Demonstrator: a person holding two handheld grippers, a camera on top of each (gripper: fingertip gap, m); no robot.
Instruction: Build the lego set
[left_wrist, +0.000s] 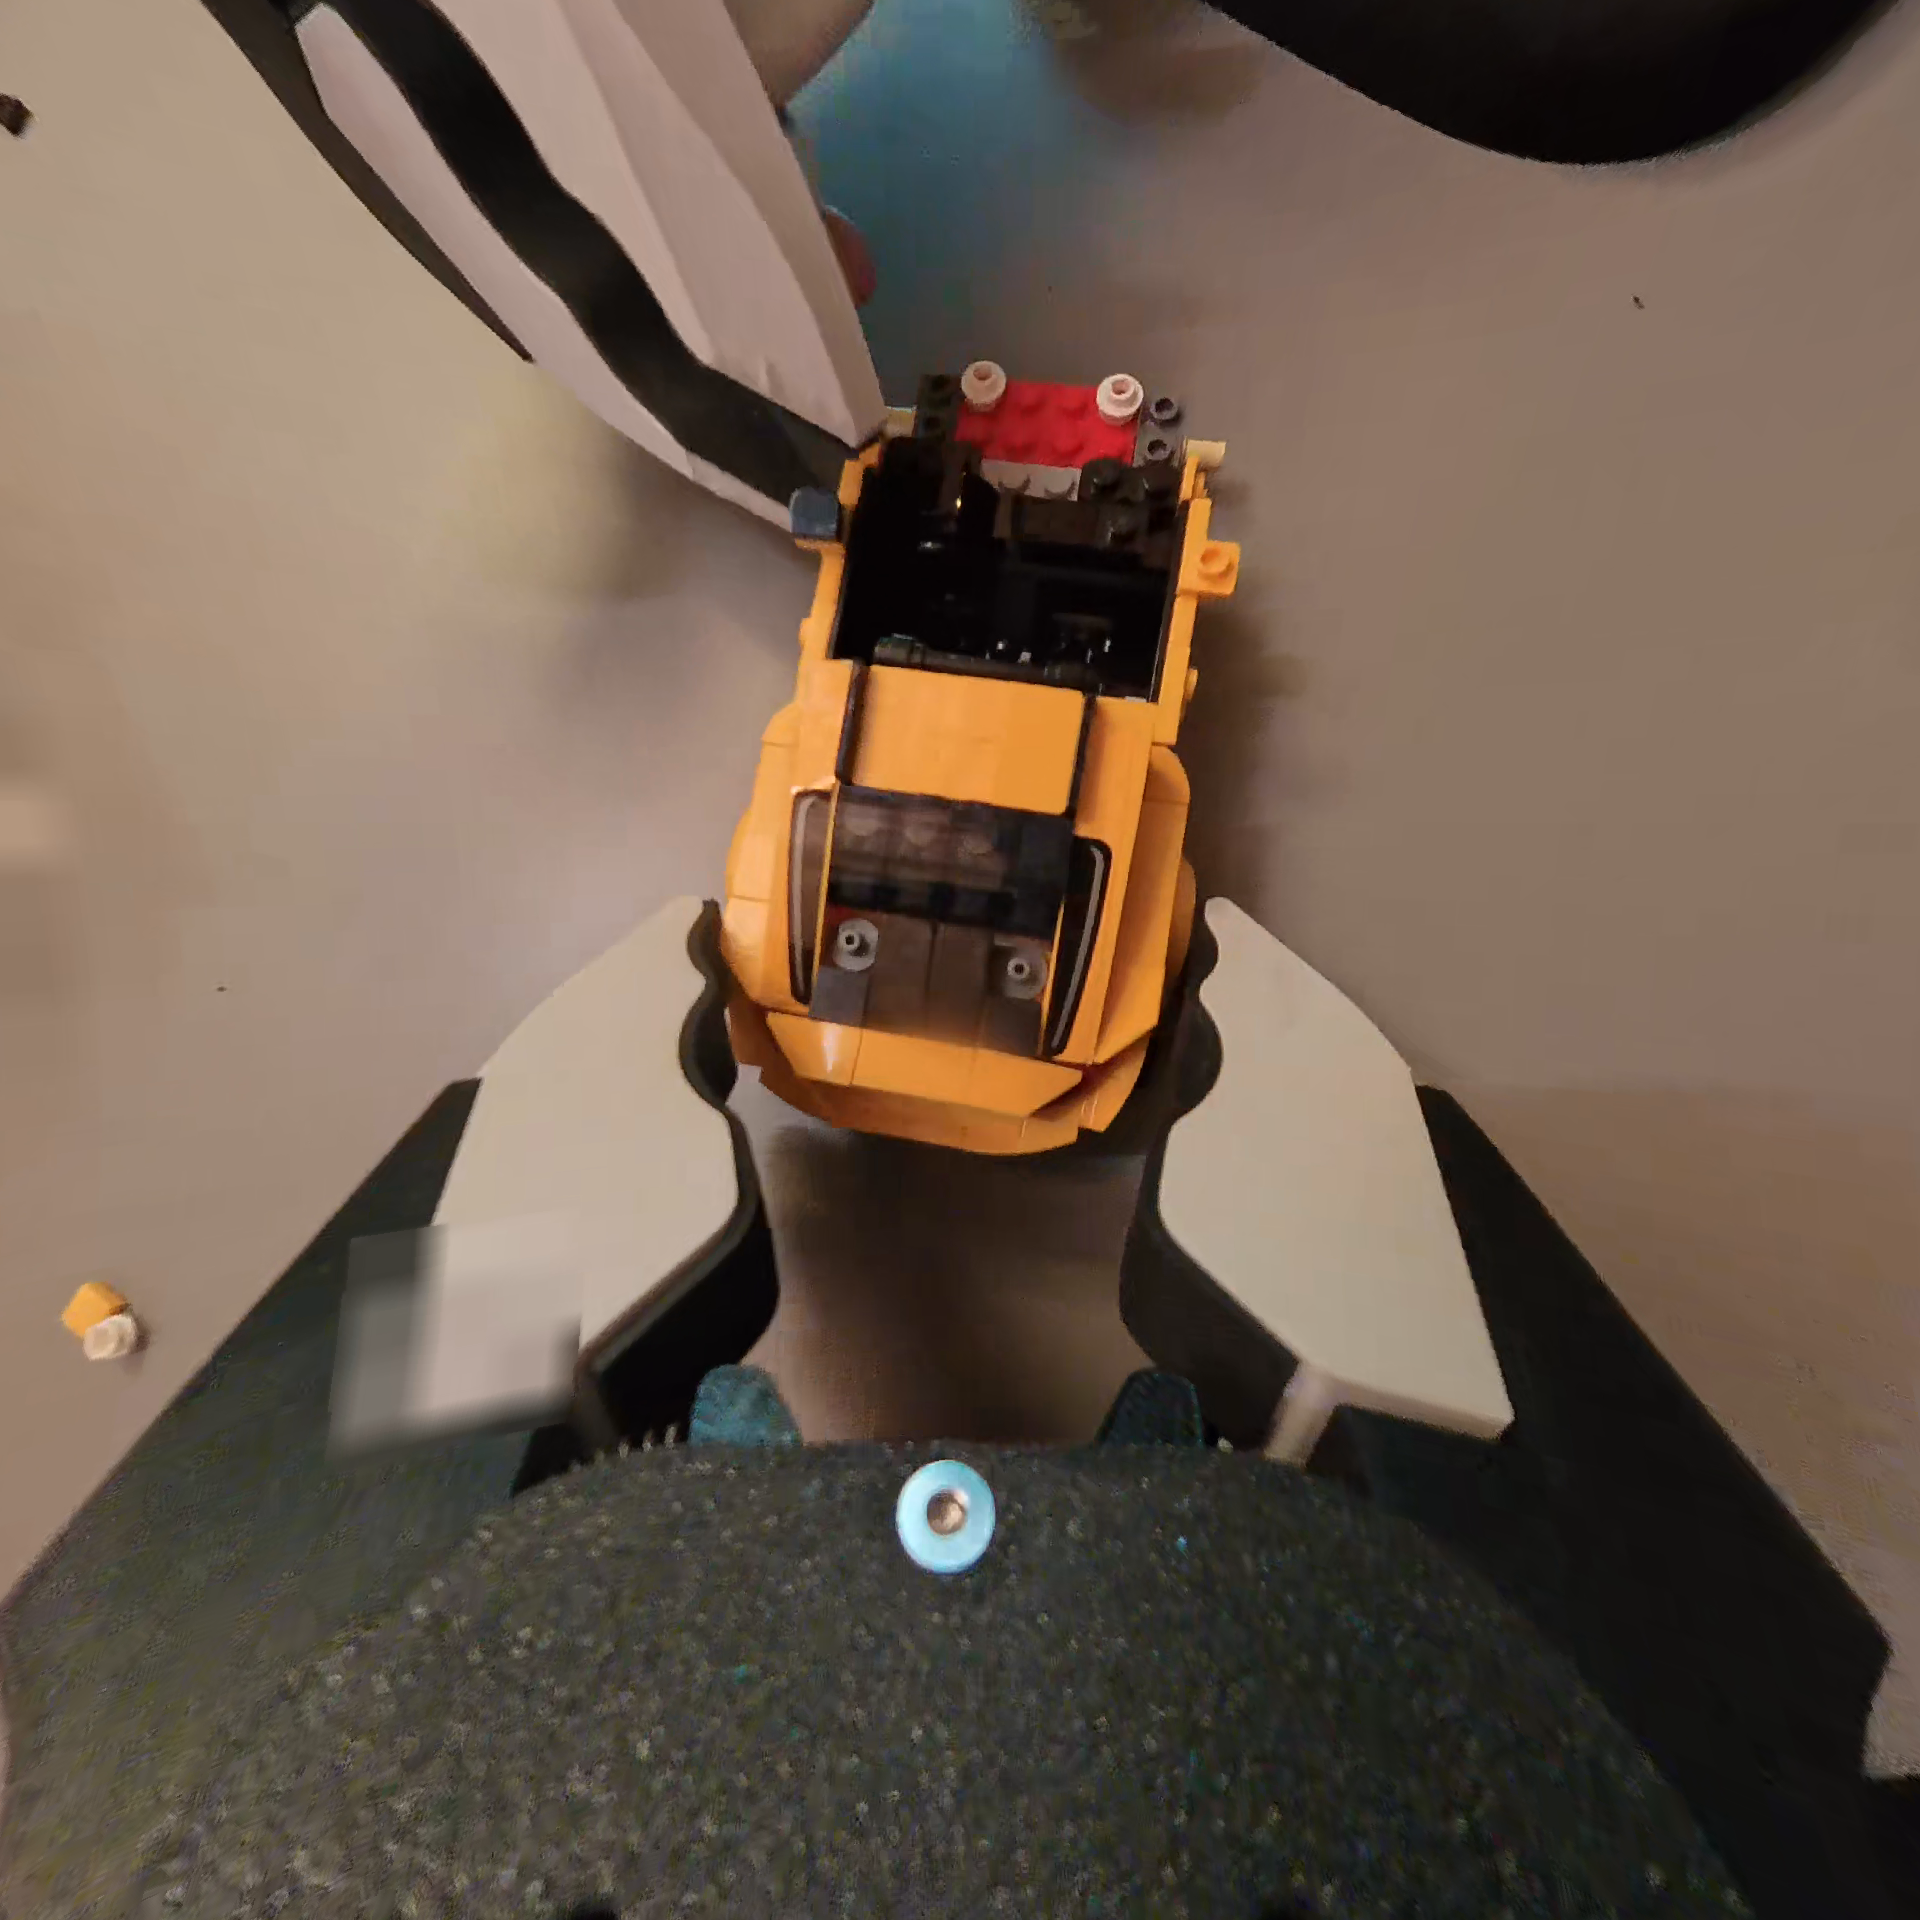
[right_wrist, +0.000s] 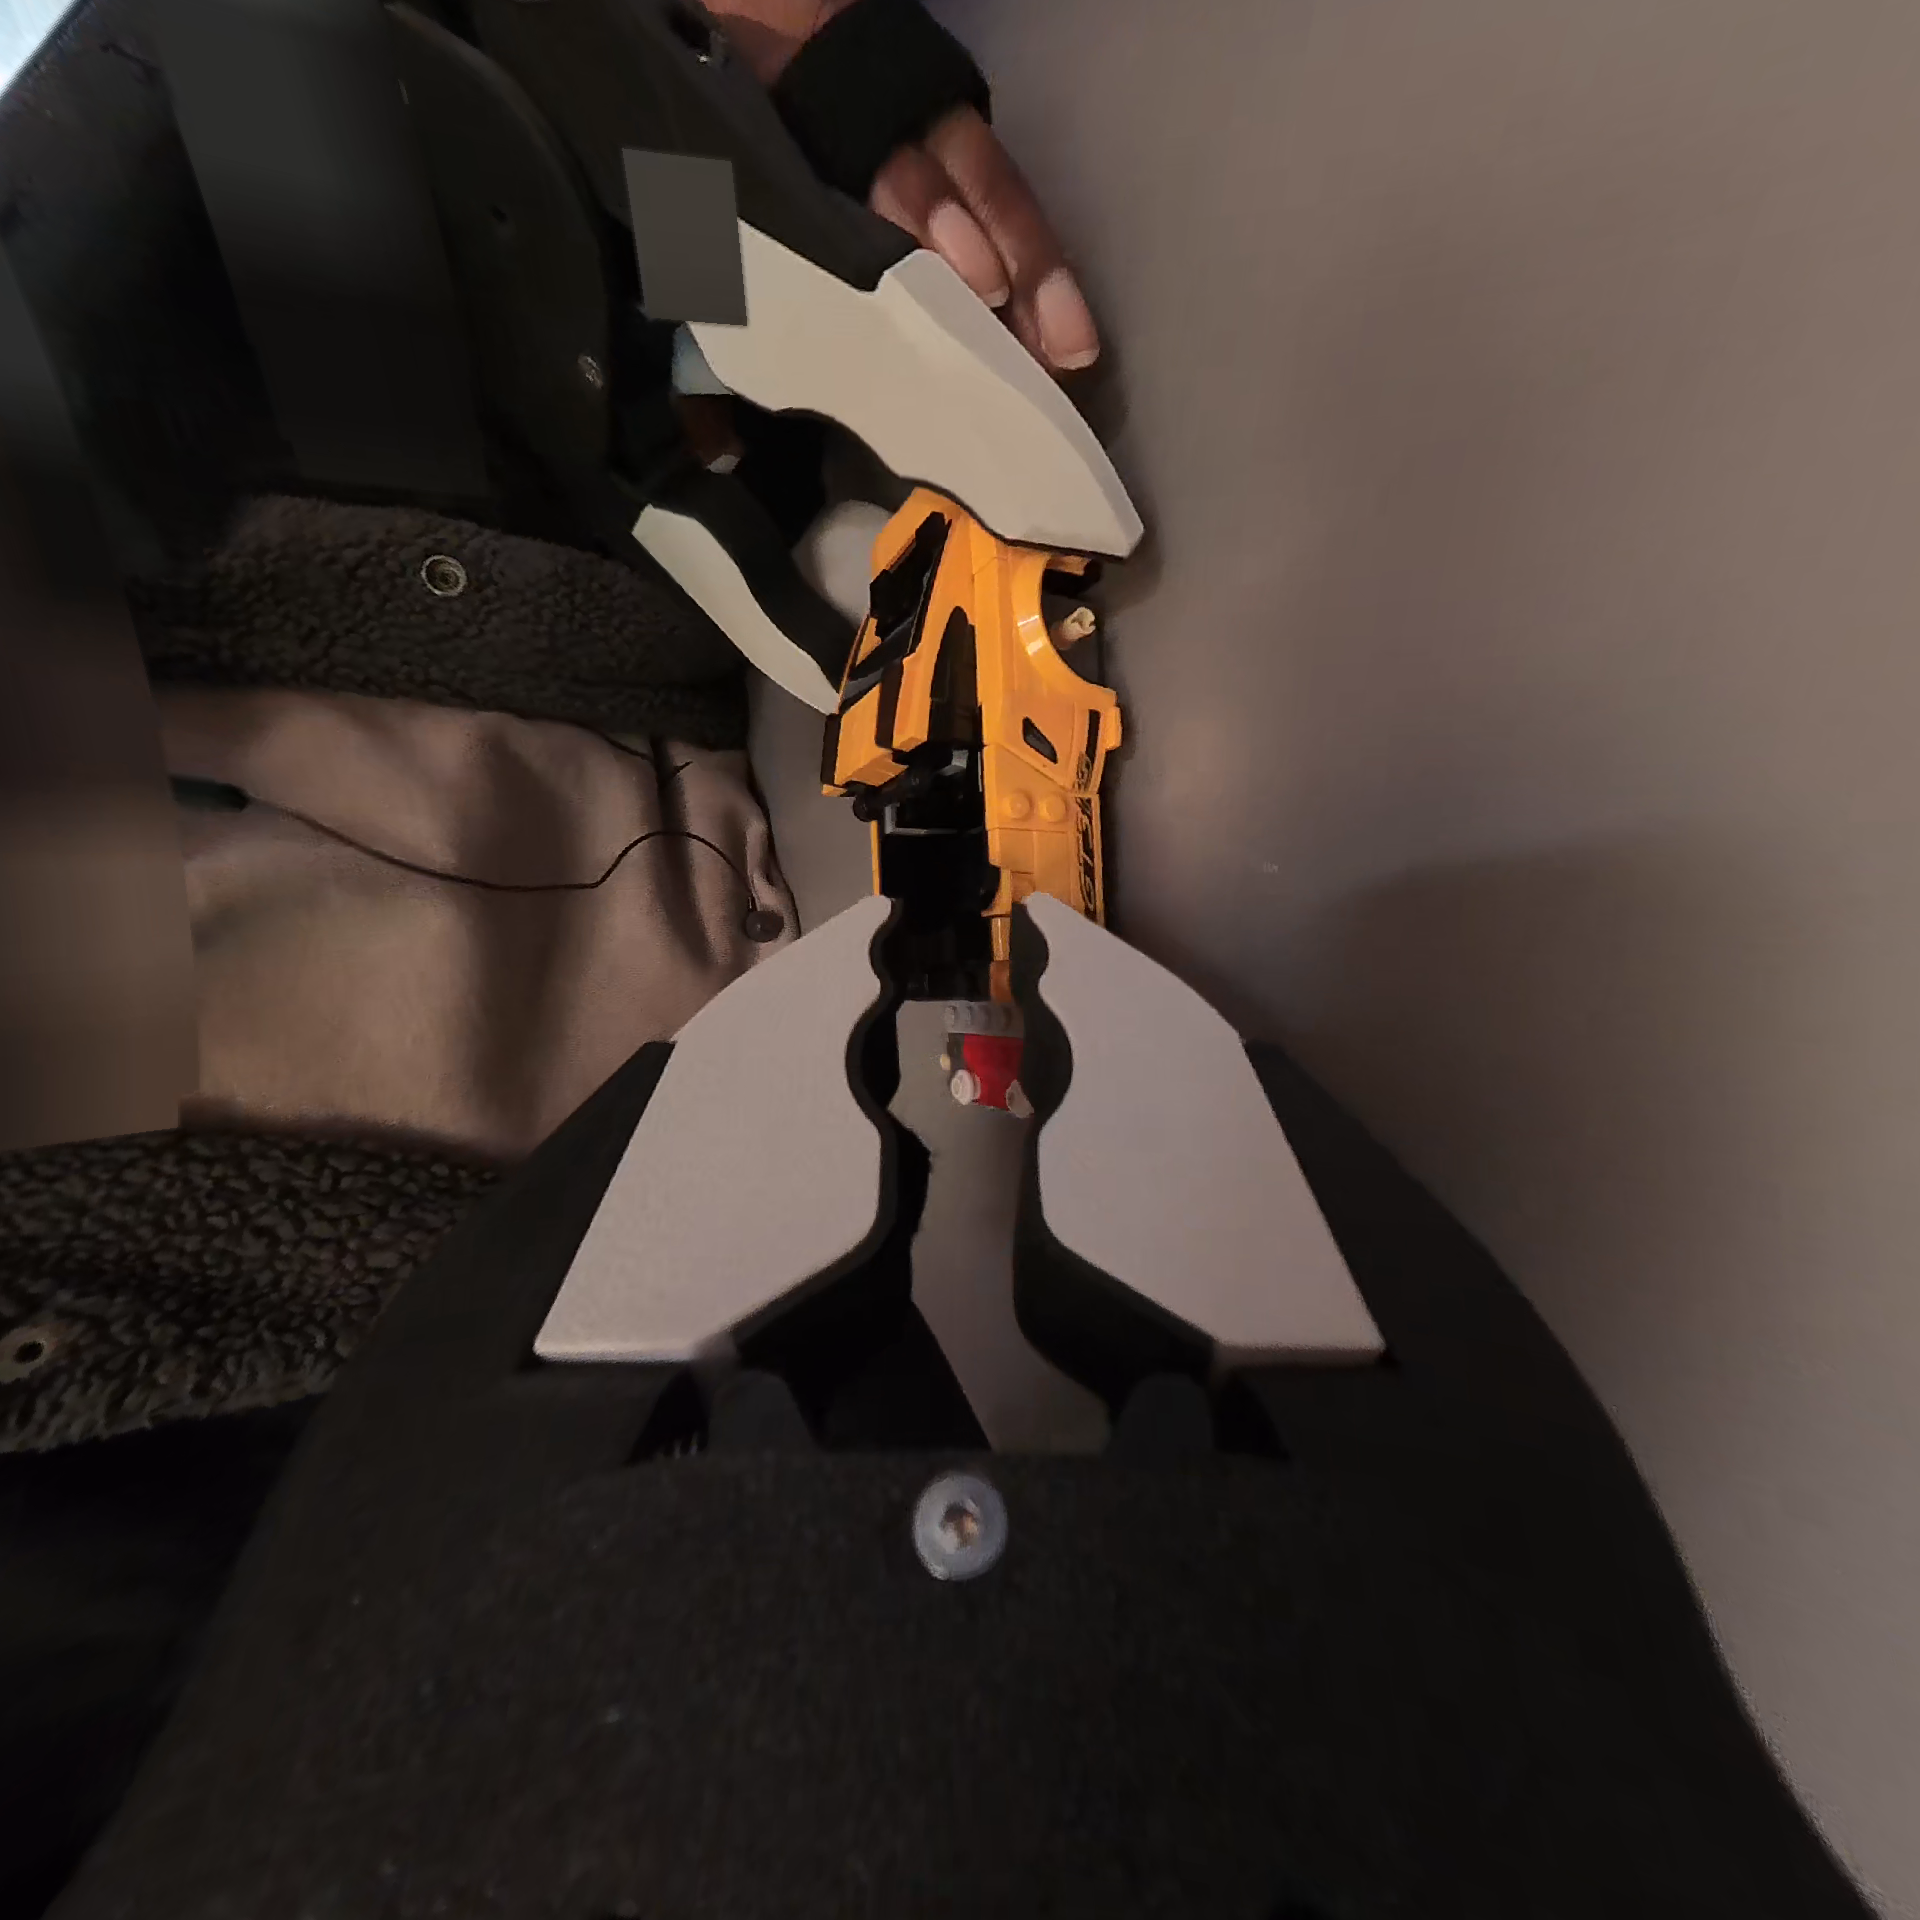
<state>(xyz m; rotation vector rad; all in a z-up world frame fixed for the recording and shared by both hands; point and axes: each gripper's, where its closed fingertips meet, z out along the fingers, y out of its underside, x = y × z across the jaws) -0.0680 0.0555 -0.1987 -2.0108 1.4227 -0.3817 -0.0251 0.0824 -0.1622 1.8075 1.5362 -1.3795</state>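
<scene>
So, left wrist view first: the yellow toy car (left_wrist: 966, 748) sits on the grey table (left_wrist: 1558, 727), nose pointing at the camera. The left tongs (left_wrist: 951, 997) are spread wide around the nose, and I can't see them squeezing it. A couple of loose bricks (left_wrist: 101, 1322) lie off to the left. Right wrist view: the right tongs (right_wrist: 956, 935) are pinched tight on the car's rear end, just ahead of the red bit.
</scene>
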